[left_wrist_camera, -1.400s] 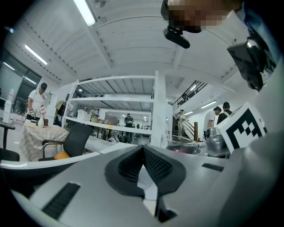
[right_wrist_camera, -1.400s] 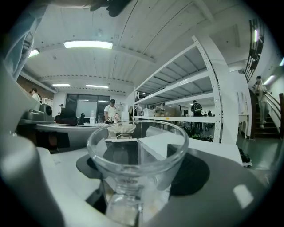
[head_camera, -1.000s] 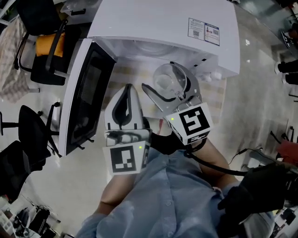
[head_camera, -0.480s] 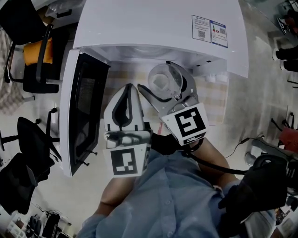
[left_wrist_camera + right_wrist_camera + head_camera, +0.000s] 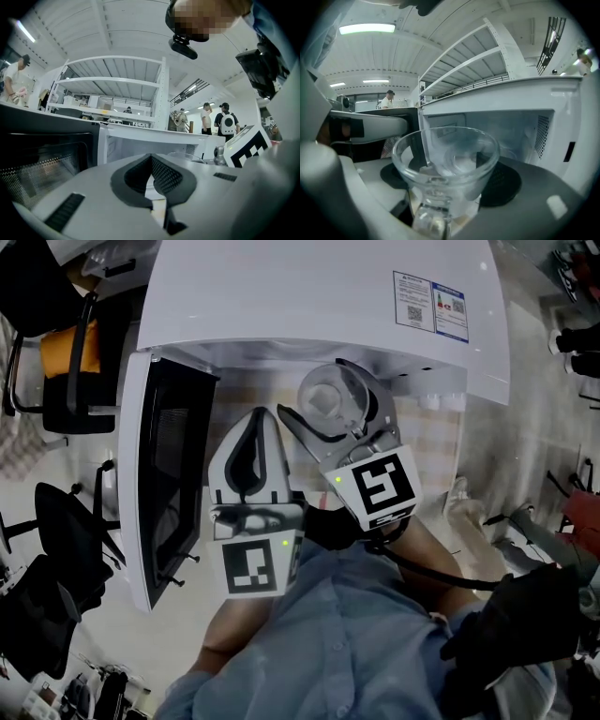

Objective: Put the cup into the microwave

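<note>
Clear glass cup (image 5: 445, 159) clamped in my right hand-held gripper (image 5: 328, 409) before open white microwave (image 5: 319, 296) — not inside yet (left hand-held gripper (image 5: 151, 161) closed).

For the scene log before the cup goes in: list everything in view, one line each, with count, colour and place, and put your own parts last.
microwave: one, white, directly ahead, its door open to the left
labels: two, blue-and-white, on the microwave's top, right side
cup: one, clear glass, upright, before the open cavity
office chairs: at least two, black, one with an orange cushion, left of the microwave
shelving: one rack, white, behind the microwave
bystanders: several, far background
shirt: one, pale blue, bottom of the head view
left tool: one, white, jaws together, empty, beside the door
right tool: one, white, closed on the cup
</note>
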`<move>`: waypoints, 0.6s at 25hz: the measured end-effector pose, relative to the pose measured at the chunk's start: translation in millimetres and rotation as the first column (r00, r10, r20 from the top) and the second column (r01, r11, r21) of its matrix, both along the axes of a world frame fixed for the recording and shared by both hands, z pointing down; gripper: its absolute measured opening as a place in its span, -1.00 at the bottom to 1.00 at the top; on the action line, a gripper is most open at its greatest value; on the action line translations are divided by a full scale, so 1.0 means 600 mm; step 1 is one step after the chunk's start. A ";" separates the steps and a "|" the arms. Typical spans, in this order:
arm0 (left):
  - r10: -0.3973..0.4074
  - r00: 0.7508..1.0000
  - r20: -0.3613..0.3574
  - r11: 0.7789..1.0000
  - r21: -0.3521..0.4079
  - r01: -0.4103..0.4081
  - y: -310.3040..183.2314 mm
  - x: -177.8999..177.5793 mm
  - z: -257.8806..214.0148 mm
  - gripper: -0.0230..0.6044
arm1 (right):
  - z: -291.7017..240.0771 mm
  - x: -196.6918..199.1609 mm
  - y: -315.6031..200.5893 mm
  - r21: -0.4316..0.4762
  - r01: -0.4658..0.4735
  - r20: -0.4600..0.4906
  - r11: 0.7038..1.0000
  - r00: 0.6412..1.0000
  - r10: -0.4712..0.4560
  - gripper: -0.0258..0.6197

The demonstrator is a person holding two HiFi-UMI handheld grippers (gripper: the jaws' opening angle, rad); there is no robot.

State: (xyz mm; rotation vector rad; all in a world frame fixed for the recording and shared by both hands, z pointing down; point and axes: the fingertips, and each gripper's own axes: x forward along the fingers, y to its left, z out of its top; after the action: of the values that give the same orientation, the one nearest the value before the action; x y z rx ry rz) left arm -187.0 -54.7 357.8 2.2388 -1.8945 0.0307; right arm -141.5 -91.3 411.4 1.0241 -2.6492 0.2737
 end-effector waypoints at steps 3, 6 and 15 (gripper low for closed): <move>-0.012 1.000 -0.009 1.000 0.007 0.012 -0.009 -0.003 -0.001 -0.91 | 0.002 0.001 -0.007 -0.004 -0.009 0.001 1.000 1.000 0.009 0.28; -0.002 1.000 -0.007 1.000 -0.012 0.002 -0.015 -0.001 0.007 -0.91 | 0.004 0.003 -0.019 -0.002 -0.016 0.001 1.000 1.000 0.016 0.28; 0.000 1.000 -0.013 0.999 -0.042 -0.001 -0.052 -0.004 0.026 -0.91 | 0.016 0.006 -0.072 -0.007 -0.037 -0.007 0.999 0.999 0.037 0.28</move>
State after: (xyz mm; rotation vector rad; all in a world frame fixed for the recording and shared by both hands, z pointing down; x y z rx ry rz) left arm -189.1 -85.9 373.1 2.2071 -1.8690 0.0548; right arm -137.6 -134.5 421.2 1.0709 -2.6237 0.2869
